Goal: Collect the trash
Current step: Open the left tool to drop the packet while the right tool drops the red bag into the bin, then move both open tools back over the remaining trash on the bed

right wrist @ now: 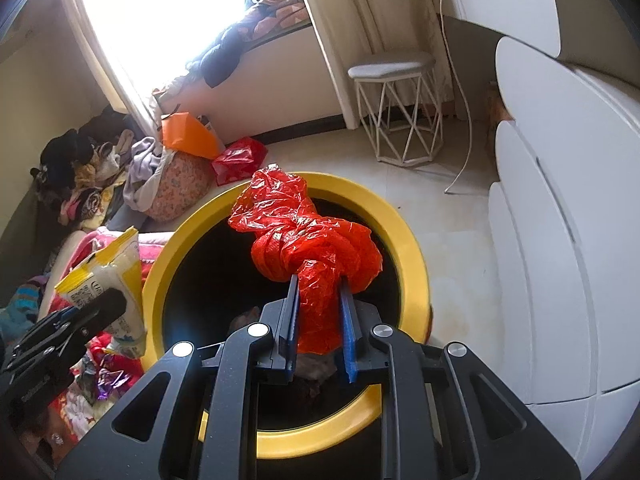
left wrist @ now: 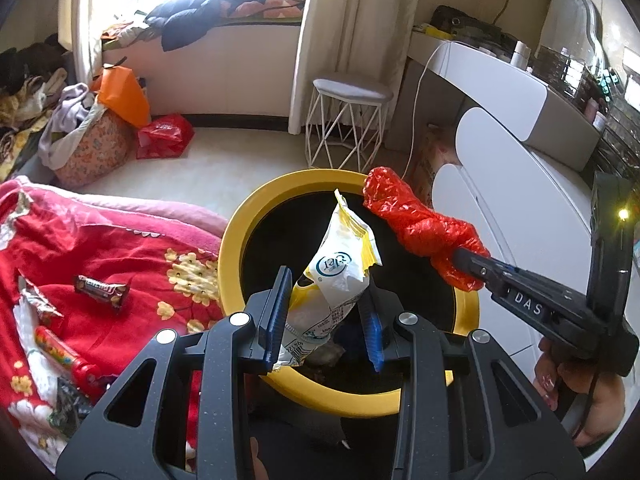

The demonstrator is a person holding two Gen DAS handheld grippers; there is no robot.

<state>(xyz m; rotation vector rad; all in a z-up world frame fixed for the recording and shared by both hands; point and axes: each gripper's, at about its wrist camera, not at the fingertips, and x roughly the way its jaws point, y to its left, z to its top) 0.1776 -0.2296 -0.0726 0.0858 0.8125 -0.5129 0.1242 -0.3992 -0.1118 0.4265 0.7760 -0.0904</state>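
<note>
From the left wrist, a pale floor runs to a window bench piled with clothes, a curtain and a wire stool. A red blanket lies at lower left, with a candy bar and other wrappers on it. A white dresser stands to the right. A yellow-rimmed bin sits below the tools. The left gripper is part closed, clamped on a white-and-yellow packet that sticks up over the bin's mouth. The right gripper reaches in from the right, slanting down, gripping a red bag over the bin's far rim; a hand holds its handle.

From the right wrist, the same floor, stool and dresser show, with a heap of clothes and an orange bag by the wall. The right gripper is nearly closed, pinching the knotted red bag above the bin, and angles down into it. At left the left gripper holds the packet at the bin's near edge.
</note>
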